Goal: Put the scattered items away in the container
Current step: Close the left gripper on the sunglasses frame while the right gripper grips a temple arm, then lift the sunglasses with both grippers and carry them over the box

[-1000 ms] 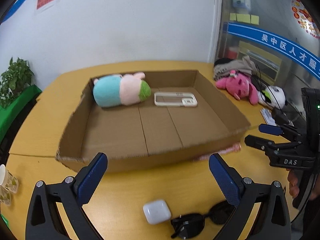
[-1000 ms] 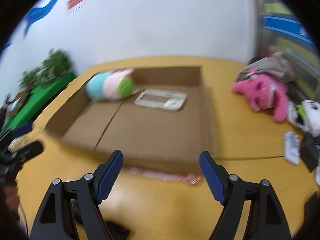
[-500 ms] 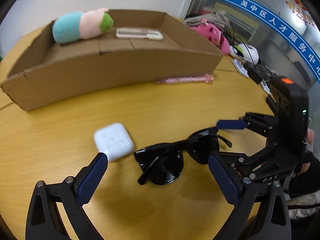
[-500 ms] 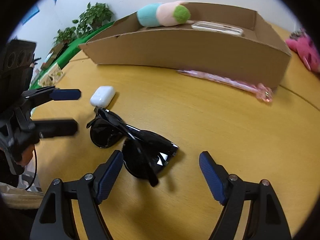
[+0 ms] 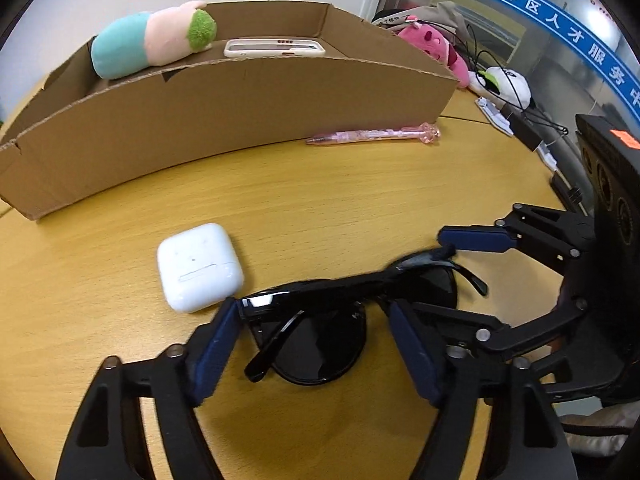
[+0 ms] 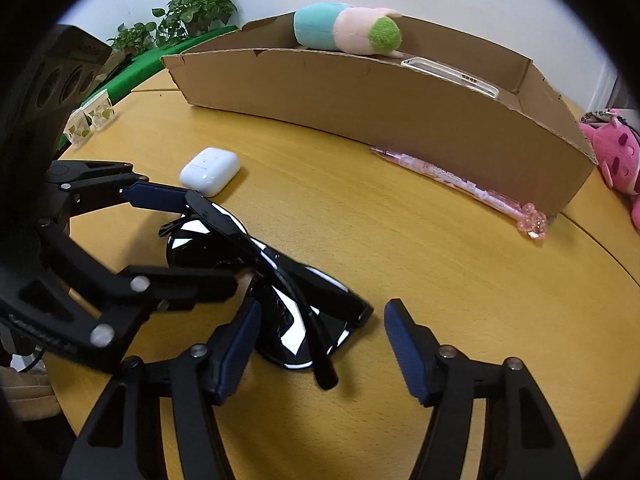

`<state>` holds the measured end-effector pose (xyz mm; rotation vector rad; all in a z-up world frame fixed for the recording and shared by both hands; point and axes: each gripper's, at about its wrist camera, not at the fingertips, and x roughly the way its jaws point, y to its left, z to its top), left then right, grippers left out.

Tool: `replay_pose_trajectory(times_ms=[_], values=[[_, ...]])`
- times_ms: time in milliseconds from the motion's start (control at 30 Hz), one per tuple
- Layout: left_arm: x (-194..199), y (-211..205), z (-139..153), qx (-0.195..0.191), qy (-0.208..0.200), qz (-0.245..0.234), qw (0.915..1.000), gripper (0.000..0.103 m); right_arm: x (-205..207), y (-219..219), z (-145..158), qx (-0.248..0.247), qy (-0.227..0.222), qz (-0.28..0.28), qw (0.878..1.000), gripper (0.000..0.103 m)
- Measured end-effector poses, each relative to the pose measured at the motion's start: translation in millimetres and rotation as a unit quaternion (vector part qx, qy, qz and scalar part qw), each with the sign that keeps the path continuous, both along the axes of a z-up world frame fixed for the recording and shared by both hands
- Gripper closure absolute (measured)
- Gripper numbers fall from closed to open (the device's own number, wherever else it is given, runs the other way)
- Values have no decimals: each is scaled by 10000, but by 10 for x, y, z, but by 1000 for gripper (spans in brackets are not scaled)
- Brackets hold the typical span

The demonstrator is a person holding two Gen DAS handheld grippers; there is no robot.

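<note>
On the wooden table (image 5: pixel 360 200), both closing claws straddle the sunglasses (image 5: pixel 320 320), contact unclear, hiding its lenses.

Sunglasses (image 5: pixel 320 320) lie before the box (image 5: pixel 224 120) (earbud case (image 5: pixel 199 266) alongside).

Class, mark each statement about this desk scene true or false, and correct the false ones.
1. The sunglasses lie on the table outside the cardboard box. True.
2. The white earbud case is inside the box. False: it sits on the table beside the sunglasses.
3. The pink pen lies against the box's near wall. True.
4. The phone case lies on the table next to the pen. False: it is in the box, beside the plush toy.
5. Only one gripper is at the sunglasses. False: the left gripper and right gripper each straddle one end.
</note>
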<state>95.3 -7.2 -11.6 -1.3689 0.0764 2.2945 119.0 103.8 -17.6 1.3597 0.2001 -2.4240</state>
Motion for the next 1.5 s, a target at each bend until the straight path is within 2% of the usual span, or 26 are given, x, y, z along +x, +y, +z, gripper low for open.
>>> replay_pose_trajectory(times_ms=[200, 433, 533, 700, 900, 967, 1000, 1033, 1100, 1167, 1300, 1500], values=[[10, -29, -8, -189, 94, 53, 9998, 35, 27, -76, -9, 10, 41, 82, 10000, 37], [17, -84, 8, -64, 42, 76, 9999, 36, 67, -51, 61, -157, 48, 39, 9999, 37], [16, -87, 9, -55, 38, 91, 9999, 36, 122, -80, 118, -293, 71, 190, 9994, 36], [4, -104, 16, 29, -18, 99, 9999, 37, 119, -176, 2, -177, -90, 308, 9993, 36], [21, -113, 20, 36, -51, 136, 9999, 37, 75, -114, 17, -361, -133, 306, 9988, 40], [32, -135, 31, 8, -48, 198, 9998, 38, 65, -68, 49, -394, -52, 262, 9989, 48], [32, -173, 53, 110, -67, 239, 9996, 39, 54, -44, 76, -348, 17, 163, 9993, 69], [25, -220, 87, 266, -101, 296, 9992, 42, 42, -21, 89, -314, 27, 106, 9994, 71], [2, -279, 122, 348, -133, 380, 9986, 63, 25, 29, 88, -359, -5, 76, 9993, 73], [-23, -322, 100, 325, -190, 437, 9983, 68, 11, 73, 93, -447, -20, 43, 9990, 73], [-36, -387, 42, 440, -305, 526, 9972, 68, 15, 24, 95, -360, 15, 126, 9993, 74], [-13, -411, 88, 510, -208, 528, 9971, 70, 22, 15, 125, -371, 91, 133, 9992, 74]])
